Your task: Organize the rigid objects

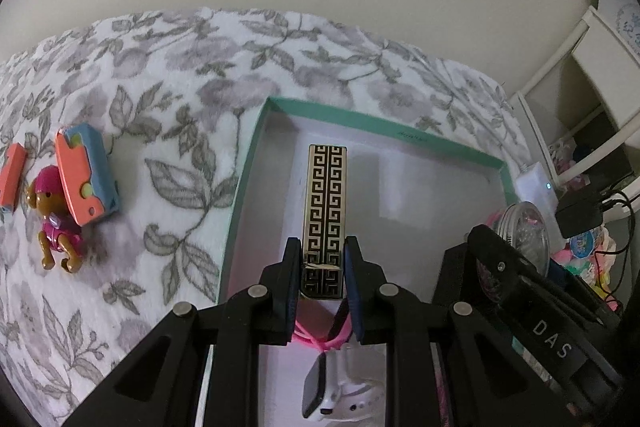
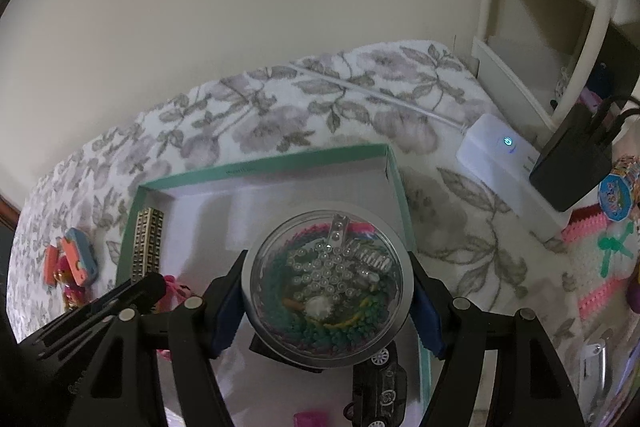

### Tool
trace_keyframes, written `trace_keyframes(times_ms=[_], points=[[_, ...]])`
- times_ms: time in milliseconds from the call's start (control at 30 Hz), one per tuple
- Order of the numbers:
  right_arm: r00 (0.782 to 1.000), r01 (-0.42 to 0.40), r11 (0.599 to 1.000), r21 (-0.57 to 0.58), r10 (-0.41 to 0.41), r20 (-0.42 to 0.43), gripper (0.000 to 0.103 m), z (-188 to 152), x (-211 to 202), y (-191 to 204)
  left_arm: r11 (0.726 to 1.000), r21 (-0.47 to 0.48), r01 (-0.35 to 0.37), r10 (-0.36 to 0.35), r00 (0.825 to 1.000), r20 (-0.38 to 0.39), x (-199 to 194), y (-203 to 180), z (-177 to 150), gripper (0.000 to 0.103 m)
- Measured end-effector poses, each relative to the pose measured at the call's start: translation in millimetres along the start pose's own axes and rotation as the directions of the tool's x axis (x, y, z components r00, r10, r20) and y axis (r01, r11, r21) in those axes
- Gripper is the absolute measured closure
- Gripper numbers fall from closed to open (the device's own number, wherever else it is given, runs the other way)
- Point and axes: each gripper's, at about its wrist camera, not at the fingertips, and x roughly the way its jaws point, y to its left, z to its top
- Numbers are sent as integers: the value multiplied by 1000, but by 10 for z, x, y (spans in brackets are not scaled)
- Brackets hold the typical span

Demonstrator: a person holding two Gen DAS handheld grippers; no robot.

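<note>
Left gripper [image 1: 322, 259]: we see its 2 jaws pinching the gold-and-black patterned bar [image 1: 325, 211] near the bar's near end; the bar runs from the jaws toward 12 o'clock, over the white floor of the teal box [image 1: 248, 163].

Patterned bar in the right wrist view: we find it [image 2: 147, 243] at 9 o'clock of the round case, along the box's left wall.

Right gripper [image 2: 328, 291]: its 2 jaws stand wide, 1 pad against each side of the round clear-lidded case [image 2: 328, 287], which we take to be clamped between them. The case holds small silver beads and green bits; it sits over the box interior.

Teal box: open-topped, white inside, lying on the floral blanket [image 1: 160, 75]. In the right wrist view its far right corner [image 2: 386, 151] sits at 12 o'clock of the case.

Already in the box: a white smartwatch [image 1: 320, 391] with a pink cord [image 1: 316, 341] at 6 o'clock of the left gripper; a dark toy car [image 2: 380, 383] at 6 o'clock of the case; a small pink piece [image 2: 310, 419] at the bottom edge, which we cannot identify.

Outside the box, at 9 o'clock: an orange-and-blue block [image 1: 86, 175], a thin orange piece [image 1: 12, 179] and a pink toy dog figure [image 1: 54, 223], close together on the blanket.

Outside the box, at 2 o'clock: a white device with a lit blue button [image 2: 506, 159], a white cable leading to it, and a black adapter [image 2: 572, 163] standing just beside it.

Far right: white shelving [image 1: 592, 67] against the cream wall.
</note>
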Motion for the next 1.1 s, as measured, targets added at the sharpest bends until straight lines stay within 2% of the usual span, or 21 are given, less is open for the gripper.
trace_keyframes(times_ms=[367,733,867,967,1033,1100], points=[[1000,-5,1000,9,5,-13,29,-34,61,-20,1000,-2,11,-11,1000,-11,9,17,4,81],[1000,3,1000,14,-3,-22,28,5,48,-35,1000,-2,17,-17,1000,21,-172,18,64,77],[1000,22,1000,7,-22,10,24,44,-68,-36,1000,1,-3,3,999,41,-287,44,91,76],[999,1,1000,10,-2,40,24,90,-204,-34,1000,2,-12,12,998,68,-395,66,104,75],[998,-15,1000,13,14,60,24,116,-300,-24,1000,0,-24,24,996,85,-459,85,111,66],[996,-19,1000,8,18,83,24,141,-402,1,1000,-6,-31,31,995,98,-515,114,128,61]])
